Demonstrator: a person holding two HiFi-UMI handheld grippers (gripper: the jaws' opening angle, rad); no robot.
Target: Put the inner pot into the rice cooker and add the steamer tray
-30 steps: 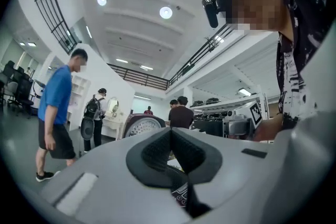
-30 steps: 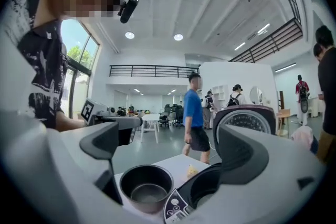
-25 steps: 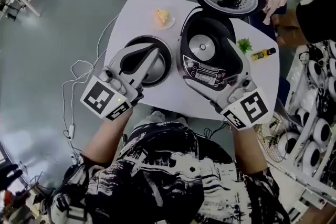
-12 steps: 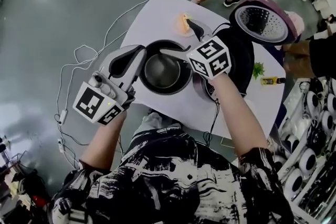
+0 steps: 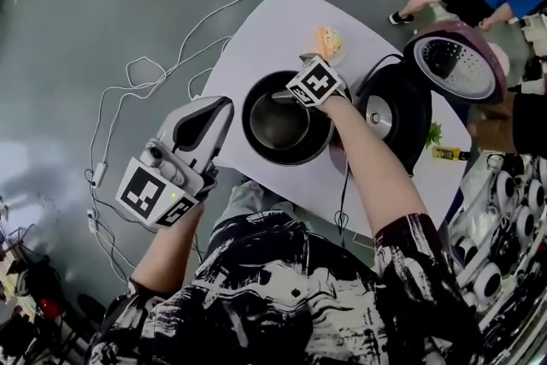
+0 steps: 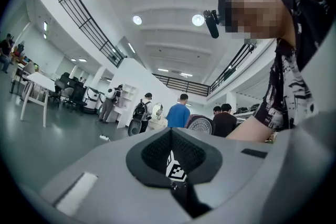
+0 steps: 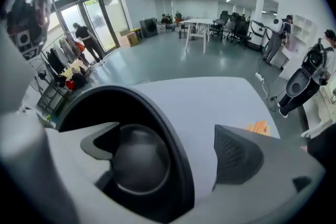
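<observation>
Finds the pot [image 5: 282, 128] upright on the tabletop [image 5: 256, 38], just left of the open cooker [image 5: 395, 111] and not yet inside it. Holds the right tongs [image 7: 168, 147] over the pot's far rim, spread wide and straddling it: one jaw down inside the bowl, the other outside above bare tabletop, the wall between them but not pinched. Holds the left tongs [image 5: 220, 107] off the pot's left side, near the rim yet clear of it, pressed together at the tips and carrying nothing. Puts the right side plainly nearer, at a workable grip point. Turns, by judgement, on one relation: cooker well to the pot's right, close by the right forearm. Calls, then, for closing on the rim, lifting straight up to clear the cooker's edge, and carrying rightward before lowering. Risks a tilt from a one-sided hold on a round, smooth wall; may want the left tongs on the opposite rim. Leaves the steamer tray for afterwards; cannot pick it out with certainty here.
</observation>
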